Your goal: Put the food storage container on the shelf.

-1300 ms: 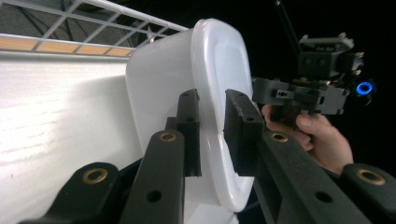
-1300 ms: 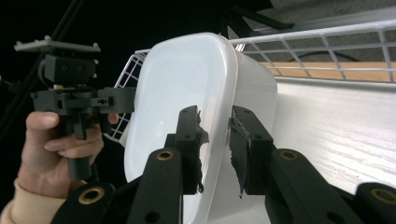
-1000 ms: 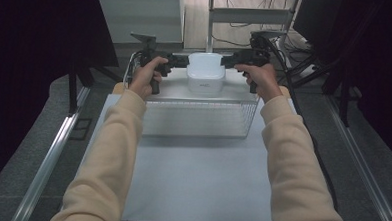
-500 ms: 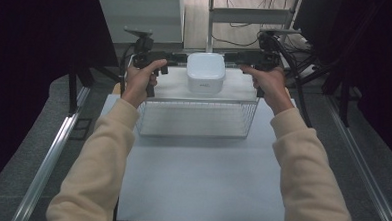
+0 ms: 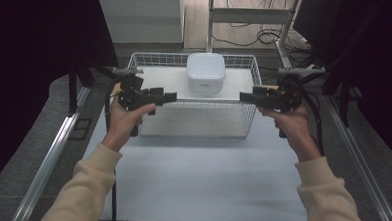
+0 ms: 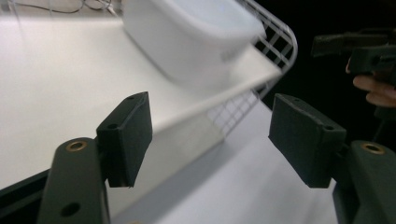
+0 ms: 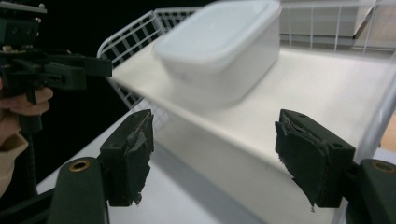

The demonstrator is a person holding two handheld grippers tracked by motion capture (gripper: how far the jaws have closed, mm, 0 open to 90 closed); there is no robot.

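Note:
A white lidded container (image 5: 205, 73) rests on a white board (image 5: 160, 79) laid across a white wire basket (image 5: 252, 73) at the back of the table. My left gripper (image 5: 170, 97) hovers open at the basket's front left corner, pointing right. My right gripper (image 5: 244, 97) hovers open at the front right corner, pointing left. In the left gripper view the open gripper (image 6: 217, 140) frames the board edge, with the container (image 6: 187, 32) beyond. In the right gripper view the gripper (image 7: 215, 154) is also open, the container (image 7: 219, 42) ahead. Neither gripper holds anything.
The white table (image 5: 196, 180) stretches bare in front of the basket. Metal rails (image 5: 51, 159) run along both sides, with dark curtains beyond. Cables (image 5: 247, 37) lie on the floor behind. In the right gripper view, the left gripper (image 7: 56, 70) shows at the left.
Both grippers have drawn back from the container's sides, toward the person and lower, to the basket's front corners. The container has stayed on the board.

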